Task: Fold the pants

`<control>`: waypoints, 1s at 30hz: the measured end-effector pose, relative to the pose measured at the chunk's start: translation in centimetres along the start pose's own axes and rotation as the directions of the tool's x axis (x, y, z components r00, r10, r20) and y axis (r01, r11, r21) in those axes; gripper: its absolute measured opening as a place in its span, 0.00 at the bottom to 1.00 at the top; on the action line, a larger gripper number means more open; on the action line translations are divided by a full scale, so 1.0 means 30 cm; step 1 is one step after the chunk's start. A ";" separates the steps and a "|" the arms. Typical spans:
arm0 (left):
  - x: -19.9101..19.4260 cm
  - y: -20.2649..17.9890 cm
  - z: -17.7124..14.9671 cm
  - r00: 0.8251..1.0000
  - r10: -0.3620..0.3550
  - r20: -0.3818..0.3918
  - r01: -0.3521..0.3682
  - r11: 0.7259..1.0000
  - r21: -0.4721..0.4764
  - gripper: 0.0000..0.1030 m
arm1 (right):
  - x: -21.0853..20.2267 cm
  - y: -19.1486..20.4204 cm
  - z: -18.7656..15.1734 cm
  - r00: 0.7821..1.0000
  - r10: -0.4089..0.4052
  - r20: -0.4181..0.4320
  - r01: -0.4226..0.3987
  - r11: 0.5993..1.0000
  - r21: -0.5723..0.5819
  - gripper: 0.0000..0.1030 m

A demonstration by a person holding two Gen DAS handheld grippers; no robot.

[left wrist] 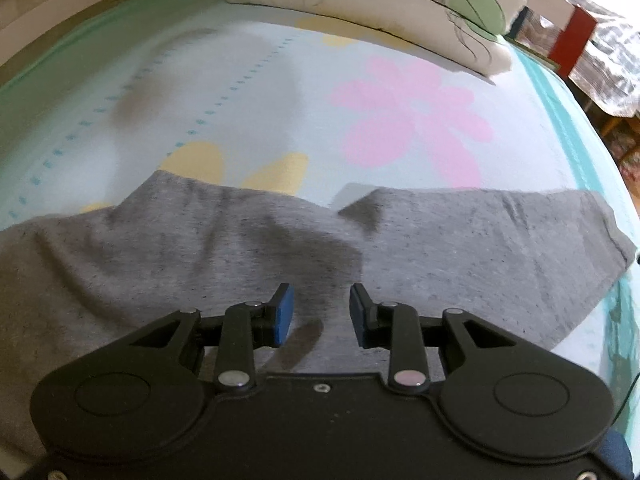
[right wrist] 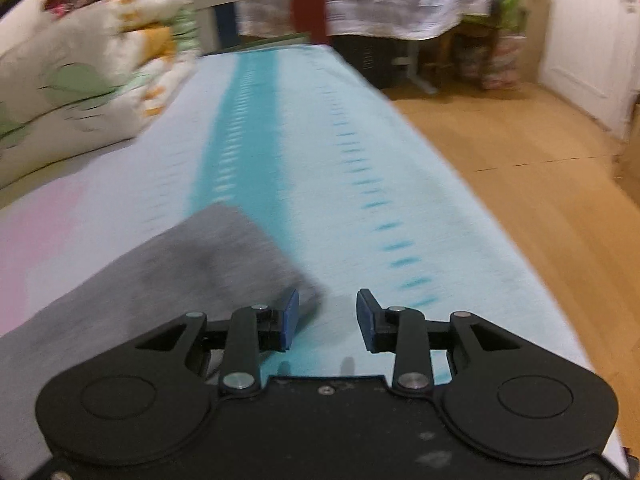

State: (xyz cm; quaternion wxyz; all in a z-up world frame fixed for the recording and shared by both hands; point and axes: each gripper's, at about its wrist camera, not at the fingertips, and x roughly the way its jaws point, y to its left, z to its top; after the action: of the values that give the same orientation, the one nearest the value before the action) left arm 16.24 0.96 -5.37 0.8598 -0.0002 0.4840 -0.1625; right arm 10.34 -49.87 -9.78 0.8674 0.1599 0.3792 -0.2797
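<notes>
On the bed, grey pants lie spread; at my right gripper's ten o'clock sits a leg end. Both grippers gape empty, left gripper included; I'd pinch the hem squarely.

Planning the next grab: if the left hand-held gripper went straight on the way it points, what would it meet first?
Probably the grey pants, lying directly ahead of the open left hand-held gripper; depth is unclear.

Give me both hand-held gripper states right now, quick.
Left hand-held gripper: open, empty, above the grey pants.
Right hand-held gripper: open, empty, over the bedsheet beside the pants' end.
</notes>
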 end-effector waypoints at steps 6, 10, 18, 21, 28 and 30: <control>-0.030 0.009 0.007 1.000 0.018 0.017 -0.019 1.000 0.017 0.39 | 0.074 0.051 0.014 0.997 0.065 -0.046 -0.061 0.995 0.081 0.33; -0.035 0.042 0.009 1.000 0.026 0.016 -0.026 1.000 -0.005 0.39 | 0.105 -0.002 0.026 0.992 0.102 -0.071 -0.081 0.962 0.262 0.33; -0.019 0.040 0.008 1.000 0.020 0.001 -0.020 1.000 -0.018 0.39 | 0.125 -0.045 0.045 0.982 0.172 -0.078 -0.135 0.929 0.345 0.16; -0.025 0.043 0.014 1.000 0.024 0.006 -0.024 1.000 -0.009 0.39 | 0.074 -0.033 0.038 0.985 0.162 -0.061 -0.138 0.945 0.298 0.06; -0.015 0.111 0.094 0.997 0.073 0.017 -0.073 0.997 -0.040 0.40 | 0.051 -0.013 -0.005 0.995 0.027 -0.098 -0.010 0.986 0.168 0.06; -0.013 0.133 0.122 0.995 0.096 0.026 -0.095 0.995 -0.031 0.44 | 0.033 0.010 -0.009 0.997 -0.018 -0.078 0.029 0.988 0.151 0.17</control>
State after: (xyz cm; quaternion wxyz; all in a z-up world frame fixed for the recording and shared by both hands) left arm 20.22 4.28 -3.71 0.8731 0.0078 0.4739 -0.1139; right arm 10.93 -49.85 -10.67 0.8342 0.2316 0.3915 -0.3116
